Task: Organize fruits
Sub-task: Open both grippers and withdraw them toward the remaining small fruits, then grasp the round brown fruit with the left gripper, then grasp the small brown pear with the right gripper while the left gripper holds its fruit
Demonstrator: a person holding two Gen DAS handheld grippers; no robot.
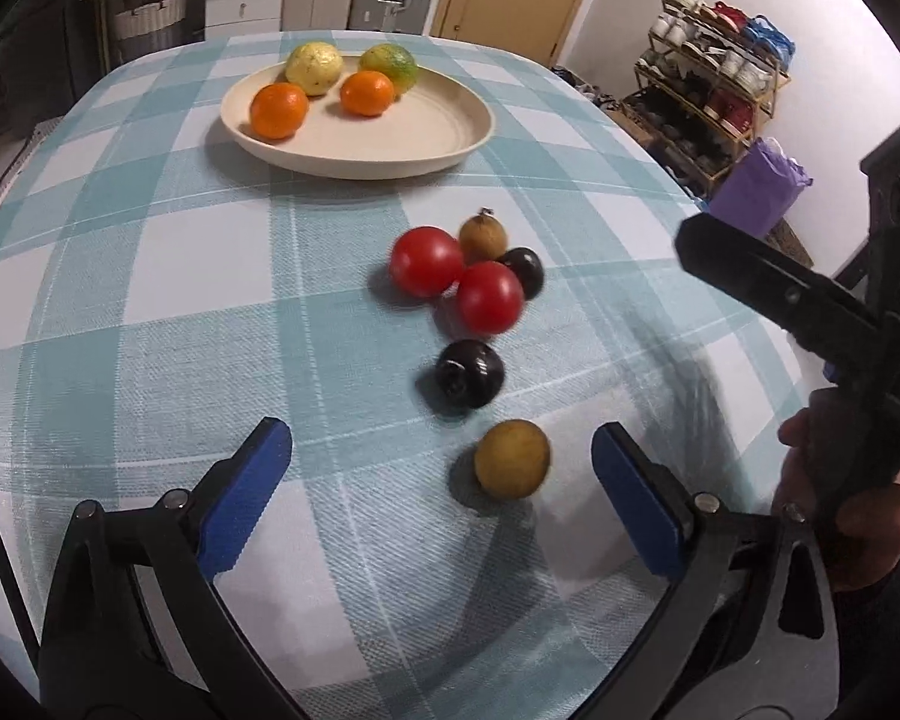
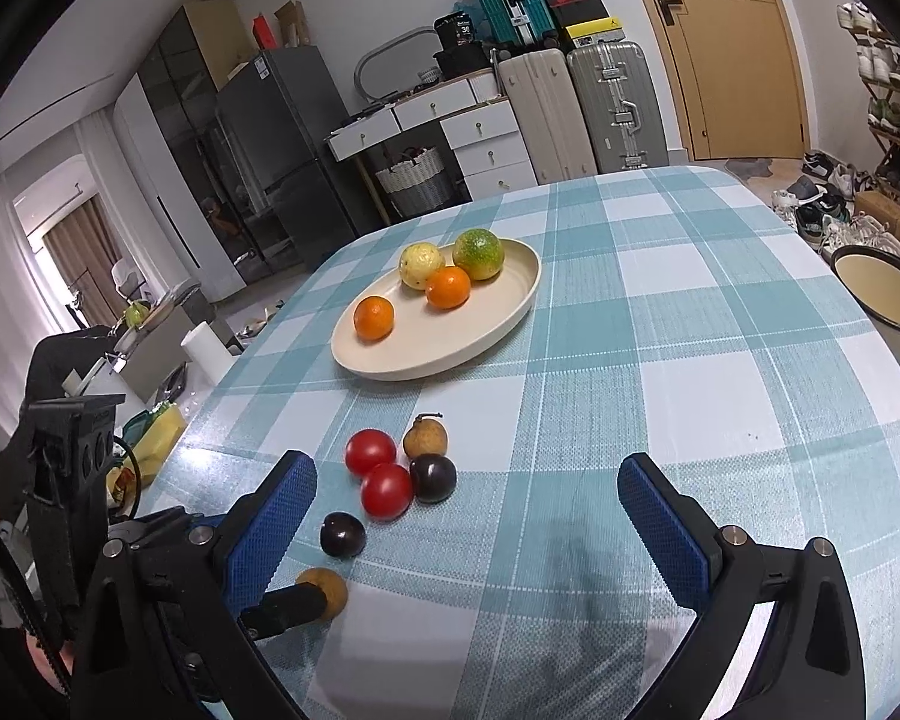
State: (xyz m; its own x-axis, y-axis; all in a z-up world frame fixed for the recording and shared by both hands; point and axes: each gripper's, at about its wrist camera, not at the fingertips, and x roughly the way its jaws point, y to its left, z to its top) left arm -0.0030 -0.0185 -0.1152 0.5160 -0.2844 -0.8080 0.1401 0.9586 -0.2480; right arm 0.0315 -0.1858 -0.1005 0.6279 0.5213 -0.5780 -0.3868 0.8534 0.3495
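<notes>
Fruit loose on bench (image 1: 150, 312): my left tool (image 1: 441, 480) spread wide around the brown fruit (image 1: 512, 459), seemingly not touching; right tool (image 2: 468, 516) open, empty.

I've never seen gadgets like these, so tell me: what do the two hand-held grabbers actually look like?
Each is a black pistol-style frame with silver bolt heads and two fingers. The left gripper and right gripper both carry bright blue pads with a fine bumpy texture. A bare hand grips the right one's black handle. No cables or printed markings are clearly visible.
</notes>
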